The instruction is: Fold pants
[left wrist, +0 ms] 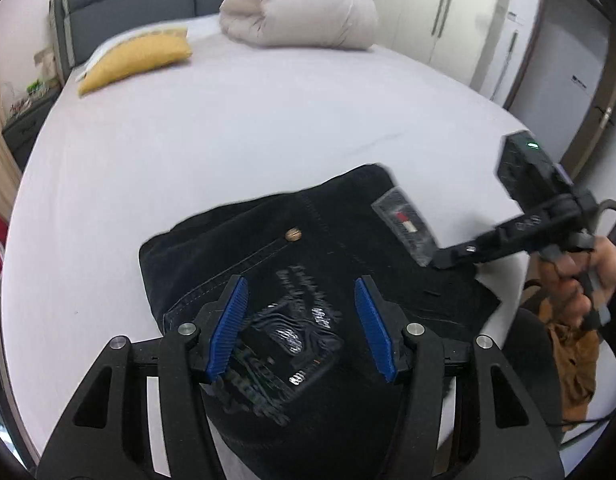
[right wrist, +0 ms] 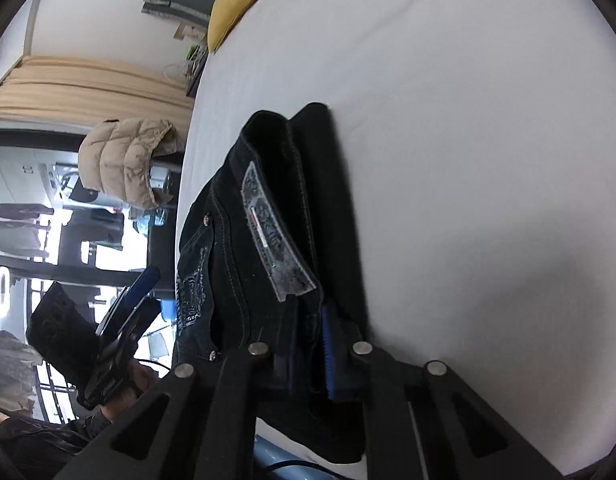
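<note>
Pants (left wrist: 308, 264): dark denim, folded into a compact stack, lying on the bed (left wrist: 228, 128) near its front edge, white sheet under them.

Labels: waistband patch (left wrist: 406, 226), greyish, w/ small red/white flag-like mark; lettering on it too blurred to read. Pale printed/embroidered graphic on back pocket (left wrist: 304, 320), text illegible. Metal rivet (left wrist: 293, 234) at pocket corner.

L gripper (left wrist: 302, 328): jaws roughly half open, blue pads apart, nothing between them; it hangs over the pocket graphic, contact w/ cloth can't be told.

R gripper (right wrist: 328, 356): jaws nearly closed, pinching the folded edge of the pants just below the patch; blue pad visible against the denim. In L wrist view its tip sits at the patch's near corner, a hand (left wrist: 584, 276) on the handle.

L wrist view only: rolled pale duvet (left wrist: 300, 8) at bed head, grey headboard (left wrist: 128, 12), wardrobe doors (left wrist: 424, 4), brown garment (left wrist: 572, 360) off the bed's right edge.

R wrist view only: beige curtain (right wrist: 84, 92), tan puffer jacket (right wrist: 124, 156) draped on something, window area behind, L gripper seen side-on w/ blue pad.

Both views: yellow pillow (left wrist: 136, 58), well apart from pants.
</note>
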Available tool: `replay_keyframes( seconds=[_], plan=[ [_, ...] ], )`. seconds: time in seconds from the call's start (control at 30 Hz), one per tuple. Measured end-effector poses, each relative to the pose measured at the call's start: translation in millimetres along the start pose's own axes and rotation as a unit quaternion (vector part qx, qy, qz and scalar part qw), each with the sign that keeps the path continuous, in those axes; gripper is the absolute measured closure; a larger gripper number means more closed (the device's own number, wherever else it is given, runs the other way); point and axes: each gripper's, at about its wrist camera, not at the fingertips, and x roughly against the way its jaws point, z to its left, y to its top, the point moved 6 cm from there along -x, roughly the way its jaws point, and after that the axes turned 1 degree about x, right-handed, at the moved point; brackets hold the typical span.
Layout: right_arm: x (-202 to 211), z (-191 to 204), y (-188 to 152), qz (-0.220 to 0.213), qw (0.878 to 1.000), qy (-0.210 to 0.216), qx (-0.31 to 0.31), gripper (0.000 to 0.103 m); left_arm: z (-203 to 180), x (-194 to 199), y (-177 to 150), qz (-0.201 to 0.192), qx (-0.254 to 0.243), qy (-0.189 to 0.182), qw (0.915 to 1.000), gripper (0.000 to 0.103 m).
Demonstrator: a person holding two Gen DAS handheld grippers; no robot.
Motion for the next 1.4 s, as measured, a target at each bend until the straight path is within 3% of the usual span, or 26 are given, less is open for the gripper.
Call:
replay_keyframes(
  seconds=[0.07, 0.13, 0.23, 0.33, 0.4, 0.53, 0.57, 0.67, 0.73, 0.8, 0.87, 0.93, 1.0, 1.1, 1.13, 1.17, 1.27, 1.4],
  plan=[
    [-2, -7, -1, -0.005, 1.000, 0.006, -0.006, 0.095, 11, -13, 2, 0.016, 0.020, -0.004, 0.9997, 0.057],
    [-4, -10, 0, -0.009, 1.000, 0.012, -0.010, 0.096, 16, -14, 17, 0.023, 0.023, -0.012, 0.9994, 0.058],
    [-2, -11, -3, -0.016, 1.000, 0.014, -0.005, 0.096, 28, -24, 27, 0.023, 0.020, 0.005, 0.9995, 0.058],
    [3, -17, -11, -0.026, 0.999, 0.022, -0.009, 0.097, 44, -55, 21, 0.049, 0.037, 0.004, 0.9981, 0.061],
    [3, -17, -13, -0.032, 0.999, 0.023, -0.008, 0.097, 48, -63, 16, 0.041, 0.036, -0.005, 0.9985, 0.061],
    [8, -20, -17, -0.035, 0.999, 0.036, -0.012, 0.096, 53, -59, 17, 0.036, 0.028, -0.011, 0.9989, 0.062],
    [10, -20, -18, -0.034, 0.999, 0.036, -0.018, 0.095, 54, -54, 18, 0.035, 0.033, -0.012, 0.9988, 0.068],
    [26, -10, -20, -0.036, 0.999, 0.017, -0.005, 0.088, 52, -13, 20, -0.010, 0.055, -0.076, 0.9956, 0.069],
    [41, 5, -18, -0.050, 0.998, 0.032, 0.005, 0.088, 44, 1, 10, -0.013, 0.058, -0.133, 0.9894, 0.069],
    [48, 26, -7, -0.062, 0.996, 0.066, 0.021, 0.088, 44, -3, -12, 0.008, 0.084, -0.196, 0.9770, 0.069],
    [40, 52, 7, -0.058, 0.992, 0.104, 0.046, 0.088, 56, -21, -34, 0.031, 0.134, -0.232, 0.9629, 0.069],
    [19, 72, 25, -0.040, 0.989, 0.128, 0.060, 0.088, 74, -27, -42, 0.022, 0.187, -0.266, 0.9454, 0.070],
    [-3, 75, 39, -0.021, 0.989, 0.134, 0.054, 0.088, 82, -23, -41, 0.020, 0.209, -0.291, 0.9334, 0.070],
    [-38, 54, 51, 0.017, 0.992, 0.121, 0.021, 0.087, 76, -14, -46, 0.024, 0.194, -0.296, 0.9349, 0.070],
    [-50, 39, 49, 0.033, 0.995, 0.093, 0.011, 0.090, 73, -10, -50, 0.026, 0.191, -0.300, 0.9344, 0.070],
    [-54, 29, 47, 0.036, 0.996, 0.085, 0.002, 0.101, 70, -7, -55, 0.029, 0.187, -0.304, 0.9336, 0.070],
    [-39, 14, 32, 0.022, 0.992, 0.121, -0.024, 0.103, 59, 5, -76, 0.024, 0.161, -0.298, 0.9405, 0.070],
    [-18, 7, -11, 0.023, 0.992, 0.127, -0.010, 0.098, 52, 9, -85, 0.020, 0.135, -0.289, 0.9475, 0.069]
  ],
)
